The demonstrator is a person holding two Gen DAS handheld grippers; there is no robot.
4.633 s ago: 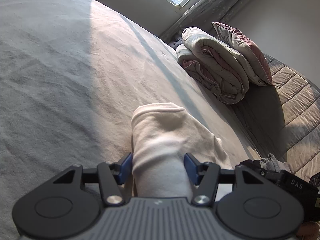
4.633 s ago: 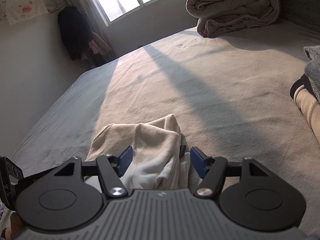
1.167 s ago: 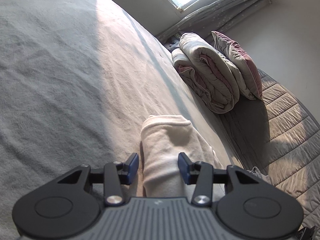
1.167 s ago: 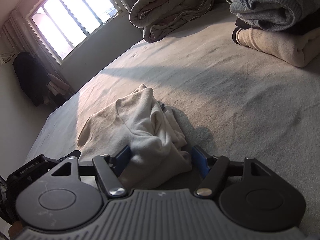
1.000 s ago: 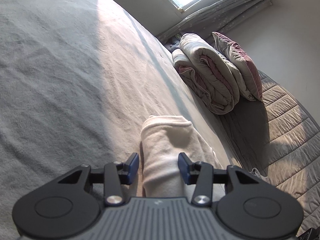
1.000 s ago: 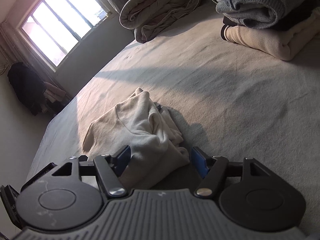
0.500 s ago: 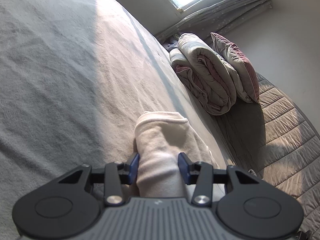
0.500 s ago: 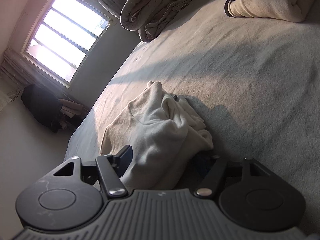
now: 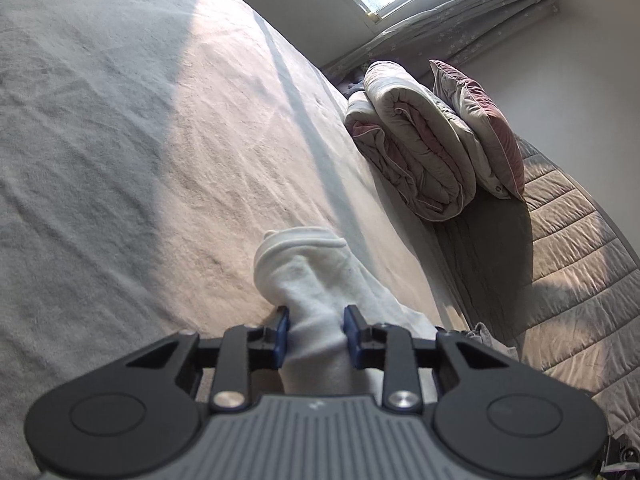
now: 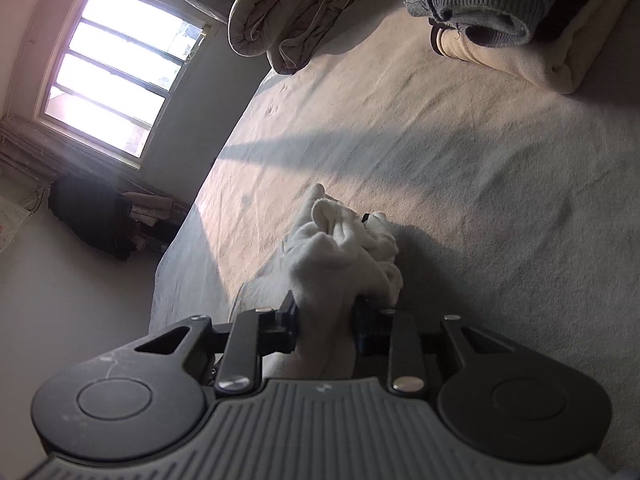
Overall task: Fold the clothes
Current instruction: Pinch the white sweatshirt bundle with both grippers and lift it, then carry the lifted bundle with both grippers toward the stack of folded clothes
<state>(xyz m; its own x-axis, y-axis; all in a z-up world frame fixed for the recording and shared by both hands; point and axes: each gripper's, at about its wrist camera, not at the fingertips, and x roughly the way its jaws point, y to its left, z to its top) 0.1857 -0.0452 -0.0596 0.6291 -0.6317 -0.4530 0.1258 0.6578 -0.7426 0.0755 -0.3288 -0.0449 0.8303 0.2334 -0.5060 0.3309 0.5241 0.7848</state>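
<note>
The cream sweatshirt, folded down into a thick bundle, lies on the bed near the edge closest to us, out in the sunlit stretch of the cover and well apart from the stack of folded clothes at the head end. We have it from both ends: the left gripper has its jaws closing with a rolled fold of the cloth pinched between the blue pads, and the right gripper is closing too, its pads pressed into the bunched end of the same garment. In both wrist views the bundle runs straight ahead from the fingers, so its long axis lies along each gripper's pointing line rather than across it. We judge that the coming move is a lift and carry towards the folded stack, which stands ahead and to the right in the right wrist view; the right hand looks the nearer to it. The rolled duvet and pillow sit at the far corner by the window, clear of that path
</note>
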